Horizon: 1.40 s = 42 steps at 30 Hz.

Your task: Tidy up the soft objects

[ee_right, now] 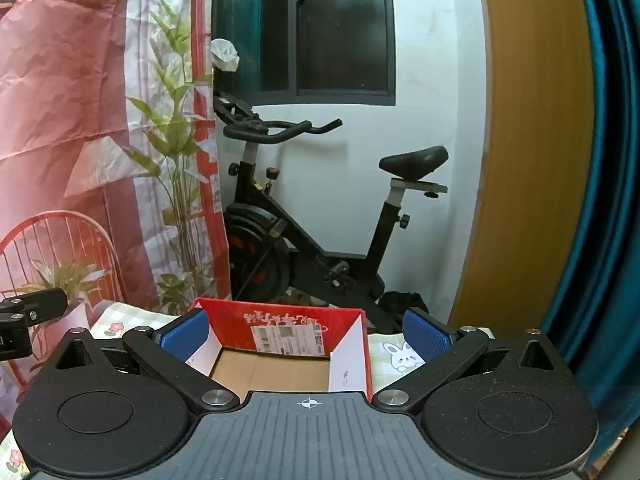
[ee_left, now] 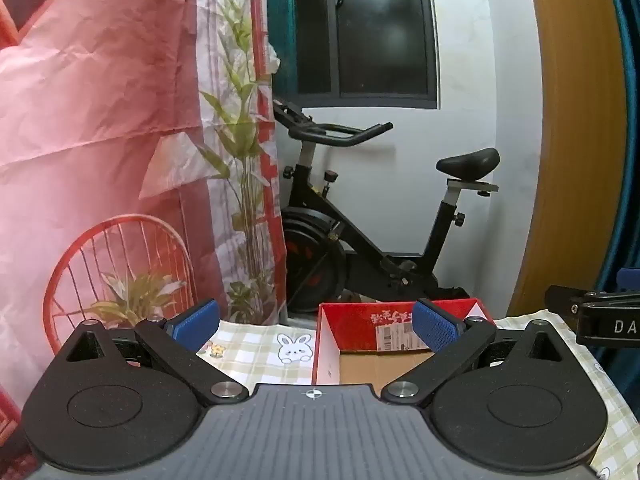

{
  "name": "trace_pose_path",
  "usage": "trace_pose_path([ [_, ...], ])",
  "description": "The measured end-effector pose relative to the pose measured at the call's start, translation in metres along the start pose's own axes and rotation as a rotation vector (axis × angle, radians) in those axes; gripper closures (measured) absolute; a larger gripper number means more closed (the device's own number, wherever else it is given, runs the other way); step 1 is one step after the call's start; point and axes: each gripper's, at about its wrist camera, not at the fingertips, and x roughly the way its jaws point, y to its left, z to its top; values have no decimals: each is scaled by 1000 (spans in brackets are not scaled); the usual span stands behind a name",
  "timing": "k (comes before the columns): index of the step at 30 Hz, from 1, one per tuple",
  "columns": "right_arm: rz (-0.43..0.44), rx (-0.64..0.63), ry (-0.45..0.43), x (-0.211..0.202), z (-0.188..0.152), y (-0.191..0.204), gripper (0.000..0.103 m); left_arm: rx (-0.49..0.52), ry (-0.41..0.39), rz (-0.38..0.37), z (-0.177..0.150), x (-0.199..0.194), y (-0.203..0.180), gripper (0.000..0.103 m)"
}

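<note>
The left gripper, black with blue ribbed pads, hangs spread wide and empty; the right gripper is likewise spread, grasping nothing. Between each pair of pads sits an open red cardboard box with a bare brown floor, near the far edge of the surface, covered by a checked cloth with rabbit prints. Beyond stand a black exercise bike, a pink printed curtain, a dark window and a white wall. No soft objects show.
</note>
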Motion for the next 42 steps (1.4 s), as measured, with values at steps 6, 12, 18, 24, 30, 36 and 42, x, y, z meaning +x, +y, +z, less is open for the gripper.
trace_pose_path([
  [6,-5,3,-7,-2,-7,-2,0,29,-50,16,1,-5,-1,0],
  [12,1,17,-16,-5,3,-5,0,11,-54,13,-1,-2,5,0],
  [18,5,23,-17,-3,2,-6,0,9,-52,16,0,-5,1,0],
  [24,4,25,-19,-3,1,-5,0,7,-49,18,0,-5,1,0],
  [30,4,26,-20,-3,0,-6,0,5,-49,15,0,-5,1,0],
  [36,4,27,-20,-4,0,-6,0,4,-49,16,-1,-6,0,0],
  [42,4,28,-22,-4,-1,-5,0,4,-49,16,0,-6,0,0],
])
